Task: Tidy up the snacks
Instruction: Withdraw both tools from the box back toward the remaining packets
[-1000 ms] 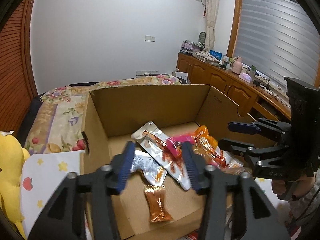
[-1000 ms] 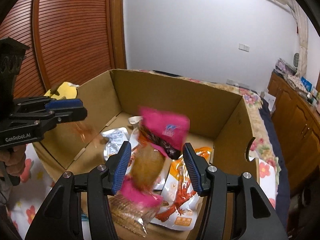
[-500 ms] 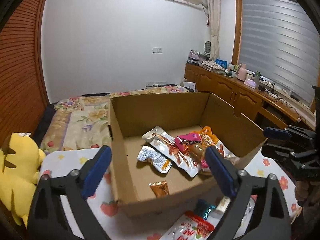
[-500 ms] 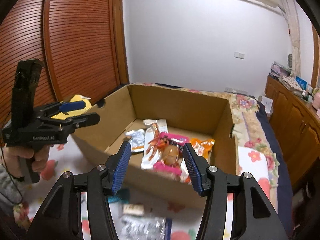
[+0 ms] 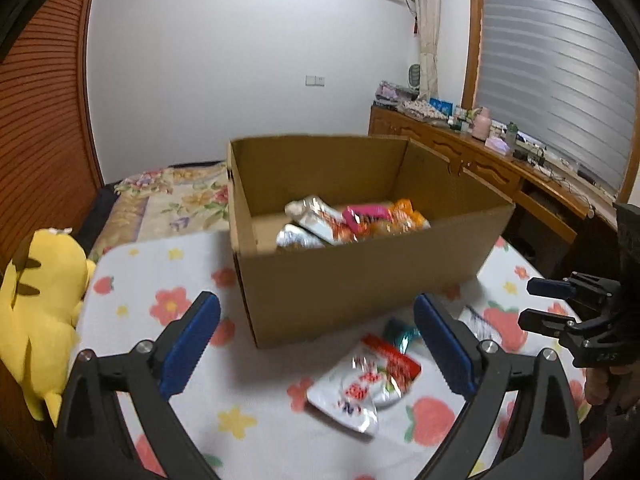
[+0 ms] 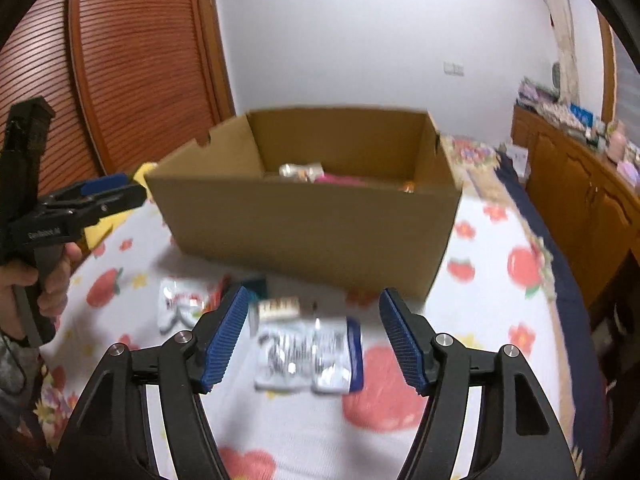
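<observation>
An open cardboard box (image 5: 360, 280) (image 6: 312, 224) stands on a flowered cloth and holds several snack packets (image 5: 352, 222). In front of it lie a red-and-silver packet (image 5: 362, 382) (image 6: 182, 306), a teal packet (image 5: 400, 330) (image 6: 256, 284) and a silver-and-blue packet (image 6: 308, 354). My left gripper (image 5: 316, 346) is open and empty, above the cloth near the red-and-silver packet. My right gripper (image 6: 314, 340) is open and empty, above the silver-and-blue packet. Each gripper also shows in the other's view: the right one in the left wrist view (image 5: 548, 308), the left one in the right wrist view (image 6: 108, 192).
A yellow plush toy (image 5: 40, 292) lies at the cloth's left edge. A floral bedspread (image 5: 172, 200) lies behind the box. A wooden sideboard (image 5: 480, 168) with clutter runs along the right wall under a window. A slatted wooden door (image 6: 132, 64) is on the left.
Both grippers have pulled back and down from over the box to the cloth in front of it. The left gripper opened wider. The packets on the cloth have come into view.
</observation>
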A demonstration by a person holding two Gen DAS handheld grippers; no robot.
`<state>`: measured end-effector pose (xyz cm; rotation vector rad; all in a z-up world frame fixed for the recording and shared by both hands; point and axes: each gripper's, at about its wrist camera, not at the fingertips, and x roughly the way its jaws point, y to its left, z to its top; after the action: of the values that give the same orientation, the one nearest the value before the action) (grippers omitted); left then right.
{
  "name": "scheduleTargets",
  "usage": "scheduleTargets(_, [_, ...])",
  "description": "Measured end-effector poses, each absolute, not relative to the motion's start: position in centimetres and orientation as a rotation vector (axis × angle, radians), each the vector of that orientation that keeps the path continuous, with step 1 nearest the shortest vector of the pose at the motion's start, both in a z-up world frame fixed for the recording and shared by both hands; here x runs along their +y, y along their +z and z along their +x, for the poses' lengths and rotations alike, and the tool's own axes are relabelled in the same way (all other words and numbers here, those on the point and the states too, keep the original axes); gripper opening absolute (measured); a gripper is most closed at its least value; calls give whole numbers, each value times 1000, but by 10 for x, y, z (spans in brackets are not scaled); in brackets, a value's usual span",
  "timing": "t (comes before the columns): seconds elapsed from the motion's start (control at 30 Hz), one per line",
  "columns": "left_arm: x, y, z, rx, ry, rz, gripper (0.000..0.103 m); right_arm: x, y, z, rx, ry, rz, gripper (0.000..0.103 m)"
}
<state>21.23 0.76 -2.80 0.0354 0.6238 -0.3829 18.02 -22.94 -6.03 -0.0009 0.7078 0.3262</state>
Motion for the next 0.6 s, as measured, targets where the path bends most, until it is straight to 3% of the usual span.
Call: scheduleTargets(0.6, [-5,-81,187,743,-411,76,98,-218,-113,159,855,368,86,70])
